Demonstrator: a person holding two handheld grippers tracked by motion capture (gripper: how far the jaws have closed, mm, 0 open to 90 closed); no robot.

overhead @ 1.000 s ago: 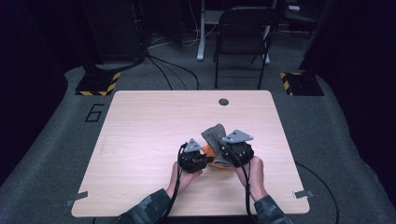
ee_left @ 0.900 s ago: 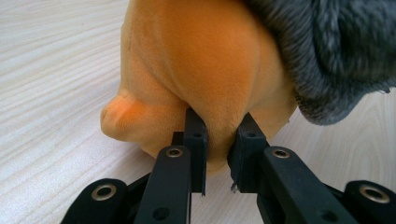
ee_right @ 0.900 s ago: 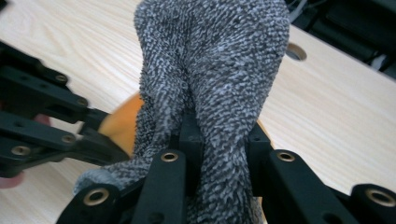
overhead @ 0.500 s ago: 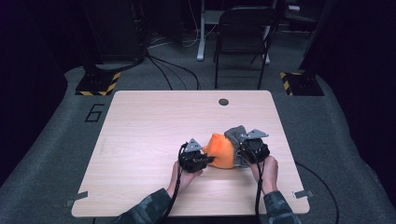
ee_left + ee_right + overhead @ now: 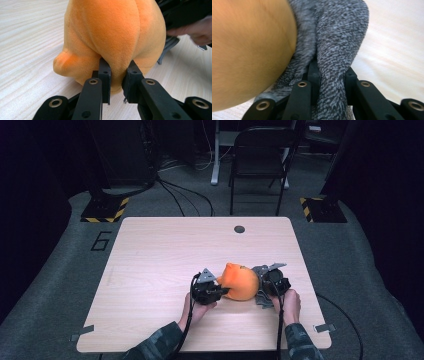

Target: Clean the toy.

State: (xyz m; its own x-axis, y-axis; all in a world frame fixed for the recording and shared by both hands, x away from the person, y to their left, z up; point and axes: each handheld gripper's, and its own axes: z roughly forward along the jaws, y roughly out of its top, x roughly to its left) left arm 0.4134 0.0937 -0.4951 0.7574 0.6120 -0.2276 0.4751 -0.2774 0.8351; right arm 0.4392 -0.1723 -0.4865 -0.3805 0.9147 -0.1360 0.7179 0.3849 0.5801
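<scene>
An orange plush [image 5: 241,282] lay on the near right part of the wooden table [image 5: 160,255], held between two hand-held grippers. The left gripper [image 5: 218,292] had its jaws pinched on a fold of the plush's lower side, the orange pile bulging between them in the left gripper view [image 5: 112,37]. The right gripper [image 5: 264,286] was clamped on a grey knit cloth [image 5: 334,50] that lay pressed against the plush's right side; in the high view the cloth [image 5: 262,299] showed as a dark patch under that gripper. The person's hands gripped both tools from the table's near edge, camouflage sleeves showing at the bottom. A small dark disc [image 5: 239,229] sat near the far edge, well apart from the plush. Beyond the table stood a folding chair [image 5: 260,160] on grey carpet.
</scene>
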